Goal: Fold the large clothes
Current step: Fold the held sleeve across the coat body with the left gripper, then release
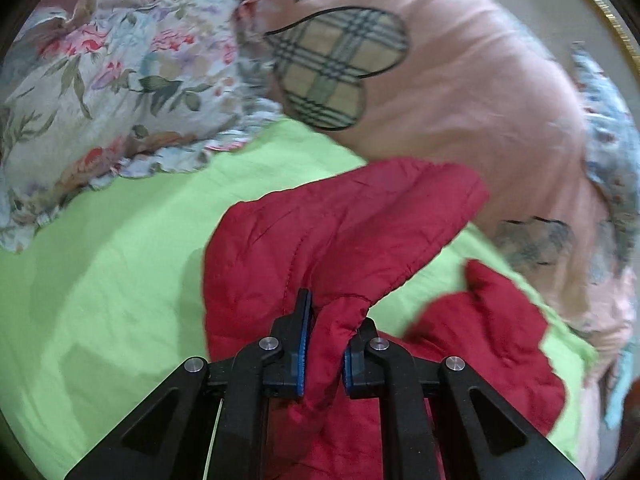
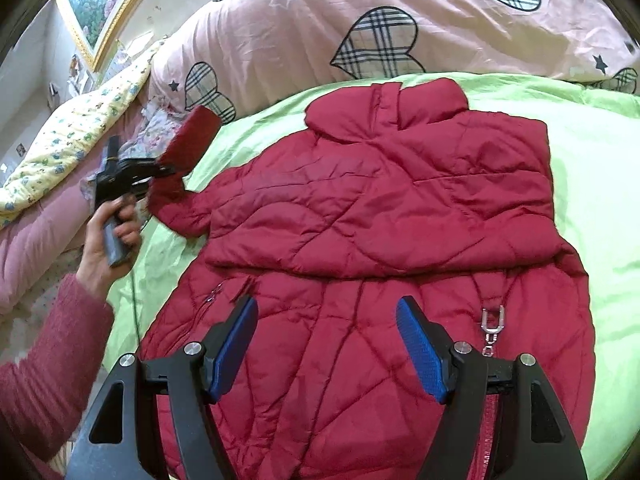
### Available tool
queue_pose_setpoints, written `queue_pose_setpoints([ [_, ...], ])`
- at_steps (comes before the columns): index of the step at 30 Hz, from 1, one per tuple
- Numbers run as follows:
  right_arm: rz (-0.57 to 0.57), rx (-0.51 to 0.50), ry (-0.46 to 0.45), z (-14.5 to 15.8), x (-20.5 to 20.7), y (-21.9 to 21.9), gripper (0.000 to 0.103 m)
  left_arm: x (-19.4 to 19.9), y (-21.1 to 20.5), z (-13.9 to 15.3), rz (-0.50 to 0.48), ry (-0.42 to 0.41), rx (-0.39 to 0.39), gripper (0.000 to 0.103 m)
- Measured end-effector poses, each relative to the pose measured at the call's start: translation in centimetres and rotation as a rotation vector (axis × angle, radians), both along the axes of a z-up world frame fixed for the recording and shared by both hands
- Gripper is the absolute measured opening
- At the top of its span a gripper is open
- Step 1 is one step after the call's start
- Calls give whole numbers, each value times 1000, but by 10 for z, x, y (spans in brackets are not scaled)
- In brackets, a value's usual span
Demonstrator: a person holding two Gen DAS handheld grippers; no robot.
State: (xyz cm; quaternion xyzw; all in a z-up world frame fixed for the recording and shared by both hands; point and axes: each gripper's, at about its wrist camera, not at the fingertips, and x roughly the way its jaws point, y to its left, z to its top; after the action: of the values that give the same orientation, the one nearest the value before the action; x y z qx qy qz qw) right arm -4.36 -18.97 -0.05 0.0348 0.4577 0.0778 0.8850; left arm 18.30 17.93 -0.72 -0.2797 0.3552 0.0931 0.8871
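Observation:
A red quilted jacket (image 2: 380,208) lies spread on a lime green sheet (image 2: 592,184), collar at the far end, one side folded over its middle. My left gripper (image 1: 325,336) is shut on the jacket's sleeve (image 1: 332,240) and holds it lifted above the sheet (image 1: 100,280). It also shows in the right wrist view (image 2: 166,166), held at the jacket's left side with the sleeve cuff (image 2: 192,136) raised. My right gripper (image 2: 326,340) is open and empty, hovering over the jacket's lower part near a silver zipper pull (image 2: 492,324).
A pink duvet (image 2: 304,28) with plaid hearts lies bunched behind the jacket. A floral blanket (image 1: 112,92) lies to the left in the left wrist view. A yellow patterned quilt (image 2: 76,128) and a framed picture (image 2: 104,4) are at the far left.

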Motion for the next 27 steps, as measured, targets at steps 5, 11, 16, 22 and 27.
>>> queue_pose_setpoints([
  [5, -13, -24, -3, 3, -3, -1, 73, -46, -35, 17, -107, -89, -38, 10],
  [11, -31, -28, -19, 11, -10, -6, 73, -76, -81, 25, -283, -155, -75, 10],
  [16, -64, 5, -25, 13, -10, -19, 73, -81, -116, 20, -380, -161, -70, 10],
  [22, -113, 56, -29, 11, -5, -38, 73, -70, -151, -5, -454, -111, -89, 10],
  [27, -158, 123, -34, 12, -1, -57, 74, -55, -173, -26, -475, -56, -108, 10],
])
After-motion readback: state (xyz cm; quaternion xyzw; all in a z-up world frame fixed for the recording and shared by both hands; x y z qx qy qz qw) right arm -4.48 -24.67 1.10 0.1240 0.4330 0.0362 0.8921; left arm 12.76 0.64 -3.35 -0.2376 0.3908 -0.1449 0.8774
